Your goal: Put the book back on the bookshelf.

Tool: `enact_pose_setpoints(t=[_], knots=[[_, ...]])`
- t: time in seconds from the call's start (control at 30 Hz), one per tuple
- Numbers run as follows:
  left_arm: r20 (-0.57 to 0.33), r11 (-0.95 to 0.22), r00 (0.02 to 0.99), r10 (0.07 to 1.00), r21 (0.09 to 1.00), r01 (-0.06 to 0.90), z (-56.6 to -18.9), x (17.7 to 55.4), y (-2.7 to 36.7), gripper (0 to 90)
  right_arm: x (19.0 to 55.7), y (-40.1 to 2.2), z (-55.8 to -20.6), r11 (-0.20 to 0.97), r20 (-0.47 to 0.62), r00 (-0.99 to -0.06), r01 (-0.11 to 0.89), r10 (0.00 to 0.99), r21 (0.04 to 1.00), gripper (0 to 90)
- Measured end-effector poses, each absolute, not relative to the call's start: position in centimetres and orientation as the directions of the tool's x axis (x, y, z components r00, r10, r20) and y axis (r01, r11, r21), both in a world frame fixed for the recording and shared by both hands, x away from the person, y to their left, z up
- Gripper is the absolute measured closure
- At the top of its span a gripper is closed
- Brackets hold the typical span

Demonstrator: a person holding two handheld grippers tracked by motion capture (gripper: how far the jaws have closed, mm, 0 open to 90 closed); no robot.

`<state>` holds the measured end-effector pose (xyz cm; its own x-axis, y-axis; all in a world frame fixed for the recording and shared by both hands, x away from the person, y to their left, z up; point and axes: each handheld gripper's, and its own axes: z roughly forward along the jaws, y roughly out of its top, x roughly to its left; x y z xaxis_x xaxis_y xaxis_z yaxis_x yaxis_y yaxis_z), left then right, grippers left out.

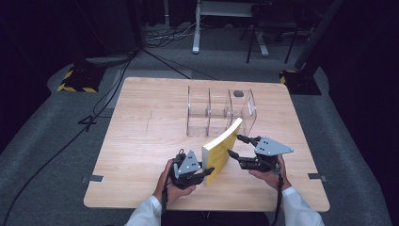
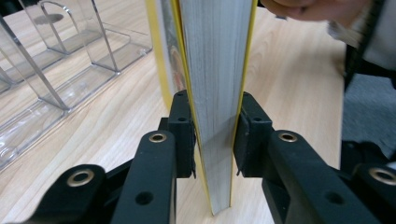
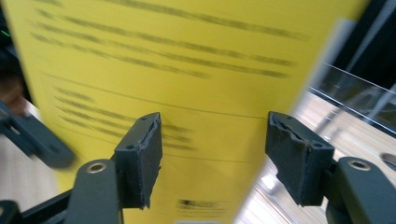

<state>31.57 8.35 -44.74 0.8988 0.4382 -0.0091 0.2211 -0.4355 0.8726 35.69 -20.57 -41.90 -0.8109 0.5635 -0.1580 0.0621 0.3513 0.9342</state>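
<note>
Left claw [image 2: 215, 135] is clamped on the upright yellow book [image 1: 222, 149]; right claw [image 3: 212, 156] stands apart, so the book may tip over.

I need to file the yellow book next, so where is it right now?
In the high view the yellow book stands on edge near the table's front, between both tools, just before the clear organizer; the left tool clamps it.
</note>
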Motion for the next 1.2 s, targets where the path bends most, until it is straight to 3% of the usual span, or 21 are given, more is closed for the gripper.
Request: enact_pose_setpoints(t=[0.13,0.27,0.3,0.4,0.47,0.53,0.57,0.7,0.73,0.87,1.03,1.2], knots=[[-0.014,-0.455,0.926,0.378,0.868,0.199,-44.6,31.4,9.7,74.7,36.5,-21.7,-42.0,0.339,-0.114,-0.848,0.082,0.518,0.937,29.8],[-0.008,-0.473,0.938,0.347,0.862,0.183,-44.4,31.2,10.5,74.9,36.6,-21.6,-41.9,0.343,-0.089,-0.893,0.076,0.441,0.936,32.8],[-0.009,-0.478,0.944,0.331,0.860,0.176,-44.4,31.1,10.7,74.9,36.3,-20.9,-41.6,0.370,-0.120,-0.917,0.031,0.380,0.929,29.7],[-0.003,-0.494,0.954,0.299,0.855,0.157,-44.3,31.0,11.4,74.8,36.4,-20.1,-41.7,0.392,-0.110,-0.941,0.026,0.319,0.920,27.7],[-0.009,-0.487,0.955,0.298,0.859,0.160,-44.4,31.0,11.8,74.6,36.4,-19.2,-42.3,0.413,-0.079,-0.957,0.045,0.278,0.910,32.8],[-0.011,-0.483,0.954,0.301,0.860,0.162,-44.5,31.0,12.0,74.5,36.2,-18.8,-42.5,0.436,-0.089,-0.958,0.041,0.274,0.899,32.6],[-0.001,-0.482,0.950,0.314,0.861,0.160,-44.5,31.0,12.3,74.4,35.8,-18.5,-42.9,0.444,-0.122,-0.950,0.019,0.288,0.896,35.8],[0.014,-0.480,0.936,0.353,0.861,0.168,-44.6,31.0,12.9,70.7,36.0,-19.6,-42.9,0.395,-0.059,-0.966,0.047,0.253,0.918,52.5],[0.014,-0.480,0.936,0.353,0.861,0.168,-44.6,31.0,12.9,69.3,36.0,-19.6,-42.9,0.395,-0.059,-0.966,0.047,0.253,0.918,52.5],[0.036,-0.469,0.906,0.422,0.864,0.185,-44.8,31.0,13.6,64.8,35.5,-20.6,-43.0,0.373,-0.048,-0.980,0.027,0.191,0.927,66.5],[0.054,-0.470,0.893,0.448,0.864,0.183,-44.9,31.0,14.0,61.8,34.3,-20.6,-42.9,0.383,-0.069,-0.990,-0.017,0.122,0.924,71.6],[0.061,-0.475,0.898,0.436,0.863,0.172,-44.8,31.2,13.6,62.4,33.4,-19.5,-42.4,0.393,-0.103,-0.989,-0.053,0.108,0.918,63.3]])
